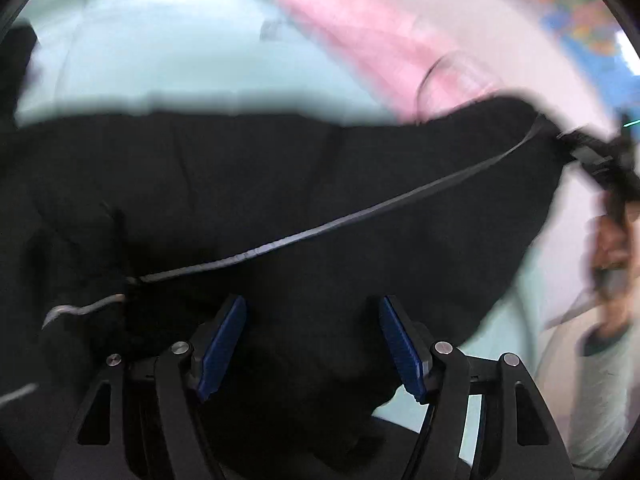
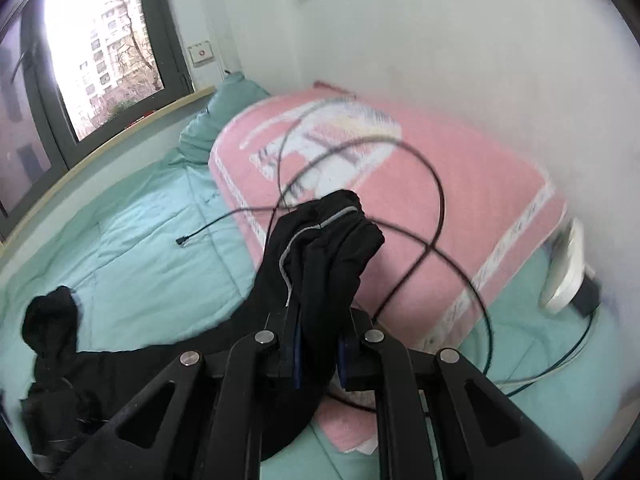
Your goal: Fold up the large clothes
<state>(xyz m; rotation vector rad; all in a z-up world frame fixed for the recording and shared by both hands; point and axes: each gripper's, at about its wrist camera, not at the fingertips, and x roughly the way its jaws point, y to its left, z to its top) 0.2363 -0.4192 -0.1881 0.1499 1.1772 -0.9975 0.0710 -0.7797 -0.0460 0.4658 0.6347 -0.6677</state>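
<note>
A large black garment [image 1: 280,184] with a grey zipper strip is stretched across the left wrist view, over a teal bed. My left gripper [image 1: 312,344] is open, its blue pads [image 1: 224,344] apart just in front of the black cloth, holding nothing. My right gripper [image 2: 318,356] is shut on a bunched end of the black garment [image 2: 324,248], which stands up out of the jaws. The rest of the garment trails down to the left onto the bed [image 2: 52,320]. The right gripper also shows far right in the left wrist view [image 1: 592,160], holding the garment's corner.
A folded pink blanket [image 2: 440,200] lies on the teal bed [image 2: 140,248] near the white wall. Black cables [image 2: 436,184] loop over the blanket. A window [image 2: 100,48] is at the left. A person's face [image 1: 612,248] is at the right edge.
</note>
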